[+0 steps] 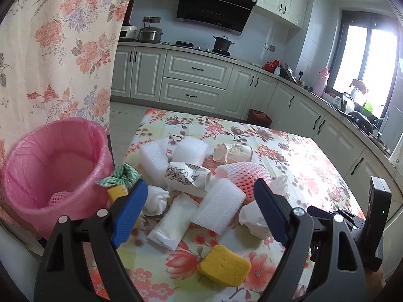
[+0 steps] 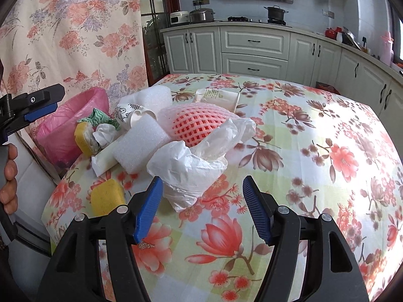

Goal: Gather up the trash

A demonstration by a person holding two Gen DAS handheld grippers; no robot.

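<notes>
Blue ribbed fingers (image 1: 131, 211) of your left gripper (image 1: 201, 211) stand wide apart with nothing between them, hanging over the near edge of the pile of trash. Just beyond them lie a block of white foam (image 1: 217, 207), a flattened white paper pouch (image 1: 173, 222) and a rectangular yellow sponge (image 1: 224, 265) on the floral-cloth surface (image 1: 314, 166). Farther back in the pile you have a crushed paper cup with a dark leaf print (image 1: 187, 177), a pink foam fruit net (image 1: 245, 177), a second crushed paper cup (image 1: 233, 153), more white foam blocks (image 1: 153, 161) and a green-and-white patterned wrapper (image 1: 123, 176). At the surface's left edge stands the round bin lined with a pink plastic bag (image 1: 53, 166), with one small pink net piece already at its bottom.

Your right gripper (image 2: 201, 211) is also released and empty, its fingers (image 2: 148, 209) spread on either side of the near end of a crumpled white plastic bag (image 2: 199, 161) without pressing on it. That bag lies against the pink net, on the right side of the pile. In the right wrist view your left hand (image 2: 8, 173) shows at the left edge.
</notes>
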